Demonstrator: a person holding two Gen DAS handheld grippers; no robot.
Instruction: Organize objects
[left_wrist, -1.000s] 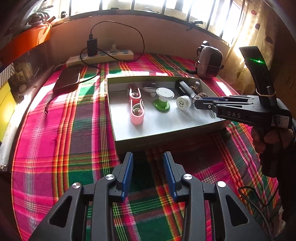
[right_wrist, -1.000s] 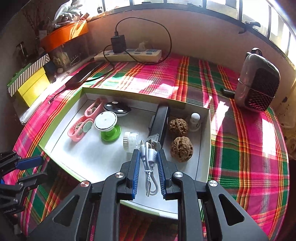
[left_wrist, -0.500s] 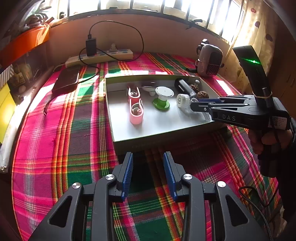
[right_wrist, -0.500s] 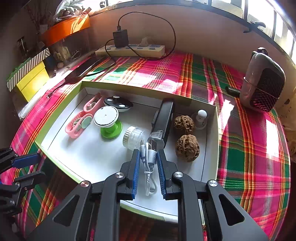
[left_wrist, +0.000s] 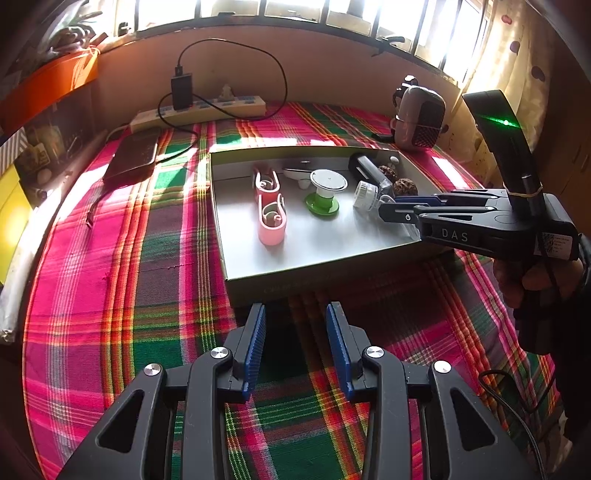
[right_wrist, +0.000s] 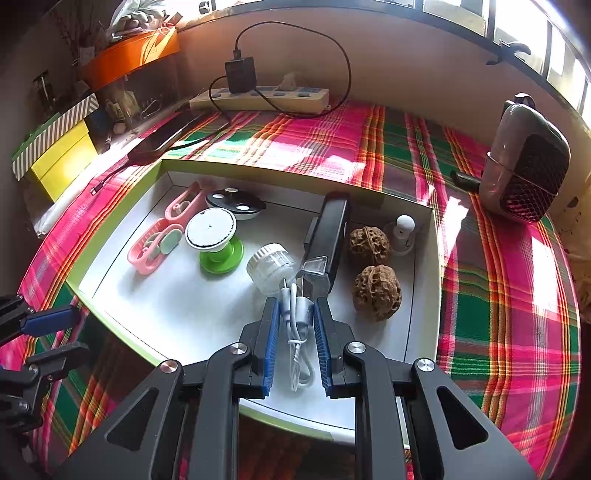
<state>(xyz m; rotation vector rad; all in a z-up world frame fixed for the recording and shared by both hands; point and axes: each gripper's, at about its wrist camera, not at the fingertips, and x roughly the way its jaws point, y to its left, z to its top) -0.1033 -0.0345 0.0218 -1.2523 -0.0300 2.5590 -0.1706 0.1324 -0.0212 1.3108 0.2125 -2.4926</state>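
A shallow white box with a green rim sits on the plaid cloth; it also shows in the left wrist view. Inside lie two pink holders, a green-footed white disc, a clear jar, a black stapler and two walnuts. My right gripper is over the box's near side, its jaws parted around a white cable with plug. My left gripper is open and empty over the cloth, just in front of the box.
A power strip with a black charger lies at the back. A phone lies left of the box, a small heater at the right. Yellow and orange boxes line the left edge.
My right gripper's jaws have widened from gripping the white cable to standing apart around it, and it has moved a little farther into the box. My left gripper has hardly moved.
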